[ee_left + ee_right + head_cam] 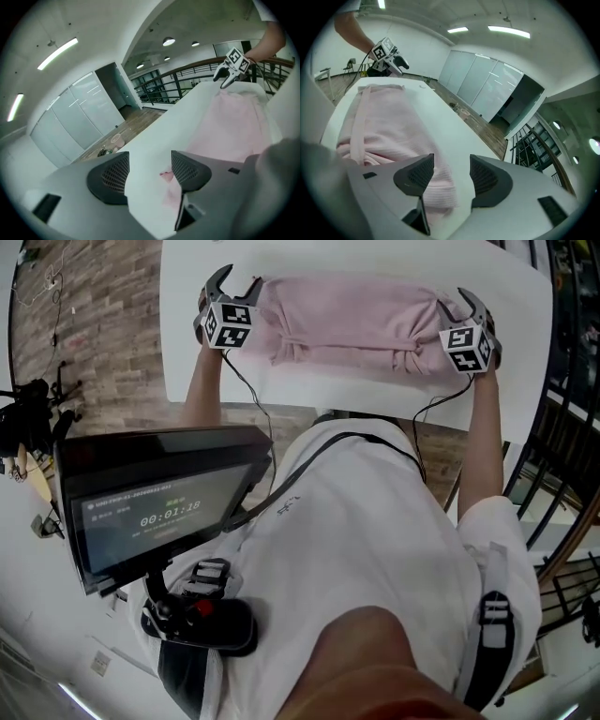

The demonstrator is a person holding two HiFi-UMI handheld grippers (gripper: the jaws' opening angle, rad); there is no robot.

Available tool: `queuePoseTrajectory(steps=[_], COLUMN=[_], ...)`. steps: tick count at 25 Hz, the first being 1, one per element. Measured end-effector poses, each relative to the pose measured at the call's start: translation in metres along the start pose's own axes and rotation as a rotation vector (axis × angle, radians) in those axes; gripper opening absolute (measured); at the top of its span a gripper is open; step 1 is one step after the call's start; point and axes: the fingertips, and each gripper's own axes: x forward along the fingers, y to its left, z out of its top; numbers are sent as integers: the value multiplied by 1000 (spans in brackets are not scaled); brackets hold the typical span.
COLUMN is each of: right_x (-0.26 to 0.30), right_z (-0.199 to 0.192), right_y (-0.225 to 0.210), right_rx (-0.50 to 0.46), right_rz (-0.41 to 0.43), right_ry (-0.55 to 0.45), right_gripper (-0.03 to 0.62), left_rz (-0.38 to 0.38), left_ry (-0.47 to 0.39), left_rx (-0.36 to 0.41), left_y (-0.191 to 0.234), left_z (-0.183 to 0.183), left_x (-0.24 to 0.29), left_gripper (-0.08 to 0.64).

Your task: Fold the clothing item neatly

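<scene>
**A person in a white shirt (375,549) bends over a white worktop (375,395), holding a tool at each end of a pink garment (356,324).**

The garment lies as a wide folded band across the far part of the worktop, bunched at both ends. The left tool (234,282) is at its left end with jaws apart. In the left gripper view a pink corner of cloth lies just beside one pad (187,168), unpinched, with bare worktop across the rest of the gap. The right tool (457,304) is at the right end, jaws also apart, and the garment's knit edge lies loose between them. A dark monitor (159,507) showing a timer stands at the person's left side.
</scene>
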Motion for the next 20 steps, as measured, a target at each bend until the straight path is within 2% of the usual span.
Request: queuePoseTrajectory(steps=[2,3,4,5,7,8,9,11,14,18,20], right_x=[-11,-16,-20,-22,-22,-19,-14,-5,9,12,4], right_z=[1,0,-2,-4,-16,-24,-33,-49,-64,-62,-67], right_y=[12,18,25,33,48,53,57,64,69,60,51], right_rx=[63,104,146,182,237,261,285,325,323,350,368], right_rz=[36,51,64,82,125,136,138,133,110,89,88], right_ry=[-30,-40,-45,-42,-17,-2,16,61,107,78,66], right_gripper=[235,149,15,3,3,3,3,3,3,2,3], left_rz=[-67,-127,-192,-261,-387,-423,-434,-399,-348,-352,-360], left_ry=[-12,-9,-1,14,66,96,125,174,200,169,168], left_rx=[-52,-77,-94,-109,-143,-160,-176,-218,-243,-212,-243], left_y=[-10,-21,-35,-52,-93,-111,-125,-137,-139,-131,-129], left_z=[3,4,5,3,-8,-16,-25,-44,-62,-53,-43], left_x=[-14,-22,-31,-39,-44,-40,-33,-18,2,11,5], left_gripper=[266,213,122,23,3,3,3,3,3,3,3])
